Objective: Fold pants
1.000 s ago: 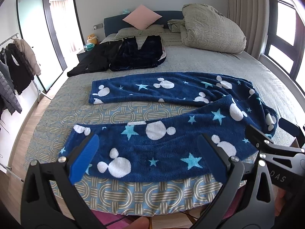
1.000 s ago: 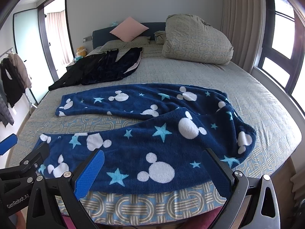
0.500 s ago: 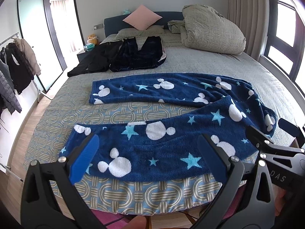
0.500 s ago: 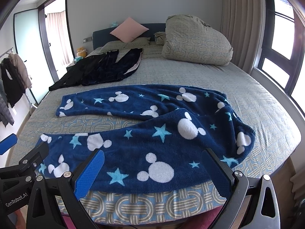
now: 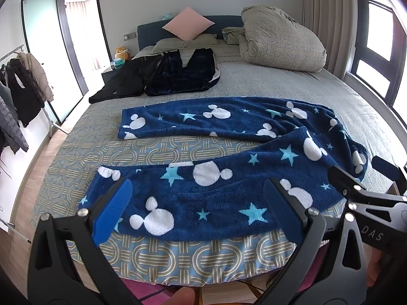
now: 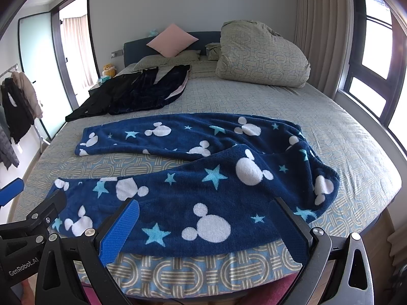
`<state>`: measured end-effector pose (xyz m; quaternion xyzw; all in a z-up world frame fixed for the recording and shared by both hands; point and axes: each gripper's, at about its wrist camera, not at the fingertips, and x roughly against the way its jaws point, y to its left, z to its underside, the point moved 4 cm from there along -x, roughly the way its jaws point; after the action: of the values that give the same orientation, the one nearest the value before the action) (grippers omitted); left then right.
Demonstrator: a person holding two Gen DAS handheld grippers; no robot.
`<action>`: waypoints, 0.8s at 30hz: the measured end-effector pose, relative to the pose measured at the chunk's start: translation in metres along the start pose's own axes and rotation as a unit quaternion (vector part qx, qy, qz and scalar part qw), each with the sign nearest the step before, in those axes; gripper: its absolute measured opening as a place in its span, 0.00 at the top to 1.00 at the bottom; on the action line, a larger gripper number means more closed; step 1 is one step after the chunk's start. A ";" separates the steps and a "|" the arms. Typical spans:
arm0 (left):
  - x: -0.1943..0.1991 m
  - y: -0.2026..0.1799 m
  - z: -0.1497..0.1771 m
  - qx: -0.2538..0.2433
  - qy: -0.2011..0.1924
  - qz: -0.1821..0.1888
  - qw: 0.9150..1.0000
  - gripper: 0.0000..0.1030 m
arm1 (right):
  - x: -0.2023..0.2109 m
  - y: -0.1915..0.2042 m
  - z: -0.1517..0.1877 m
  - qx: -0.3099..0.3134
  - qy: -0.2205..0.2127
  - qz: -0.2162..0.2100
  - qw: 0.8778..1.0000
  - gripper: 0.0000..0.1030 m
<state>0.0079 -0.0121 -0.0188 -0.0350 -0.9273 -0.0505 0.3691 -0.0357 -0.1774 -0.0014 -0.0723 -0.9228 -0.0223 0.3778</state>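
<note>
On the bed [image 5: 162, 150], the blue pants [image 5: 229, 172] lie spread flat with legs apart, ready for folding. Left gripper [image 5: 198, 213] and right gripper [image 6: 203, 231] hover near the edge, fingers wide apart, holding nothing.

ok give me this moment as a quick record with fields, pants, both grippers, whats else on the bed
pants: blue fleece pants with white mouse heads and stars, spread flat on the bed, legs apart in a V, not yet folded
left gripper: left gripper open, above the near leg's cuff end, holding nothing
right gripper: right gripper open, above the near leg toward the waist, holding nothing
other clothes: dark clothes near the headboard
bedding: bundled duvet, pink pillow
</note>
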 end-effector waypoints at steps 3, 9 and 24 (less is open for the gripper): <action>0.001 0.000 0.000 0.001 0.001 0.001 1.000 0.00 | 0.000 0.000 0.000 -0.001 0.000 0.000 1.000 0.00; 0.002 -0.002 0.000 0.000 0.000 0.001 1.000 0.00 | -0.001 0.000 0.000 -0.001 0.001 0.000 1.000 0.00; -0.011 0.012 0.006 0.010 0.016 -0.006 1.000 0.00 | -0.002 -0.007 0.004 -0.006 0.005 0.001 1.000 0.00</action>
<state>0.0133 0.0004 -0.0298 -0.0253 -0.9218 -0.0438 0.3844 -0.0379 -0.1837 -0.0057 -0.0755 -0.9208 -0.0276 0.3817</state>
